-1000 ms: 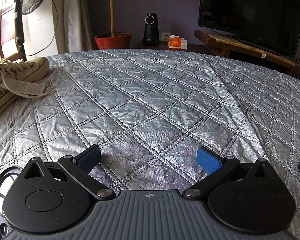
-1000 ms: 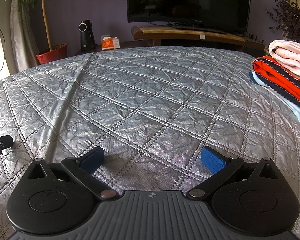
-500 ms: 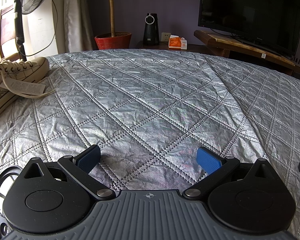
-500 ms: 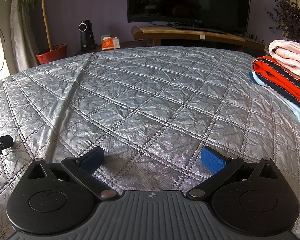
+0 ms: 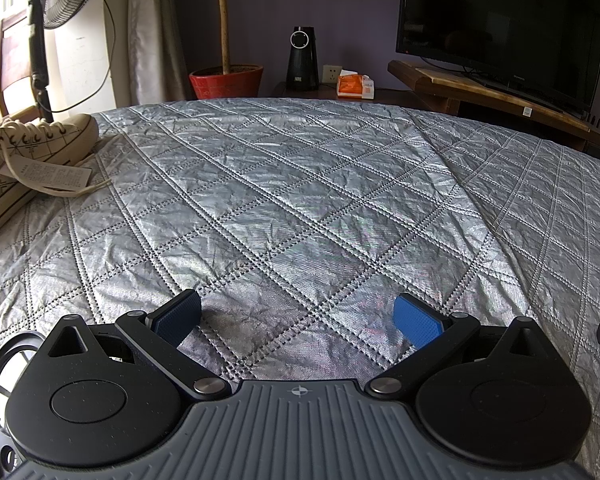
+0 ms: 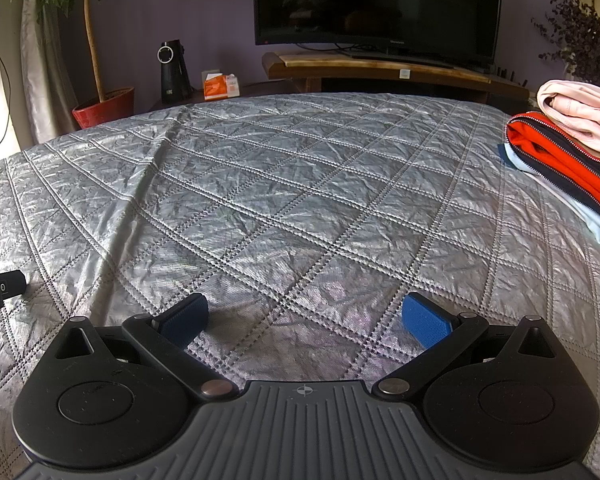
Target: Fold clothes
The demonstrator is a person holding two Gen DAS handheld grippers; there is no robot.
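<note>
Both the left tongs (image 5: pixel 298 316) and right tongs (image 6: pixel 306 318) gape wide, empty, low over a silver quilted bed (image 6: pixel 300 184). Folded clothes (image 6: pixel 568 156) are stacked at its right edge.

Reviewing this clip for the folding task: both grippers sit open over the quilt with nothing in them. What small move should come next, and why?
Probably swing the right gripper toward the pile of clothes at the right edge of the silver quilt to pull a garment out. Both it and the left gripper are open and empty, and only bare quilt lies in front of them.
</note>
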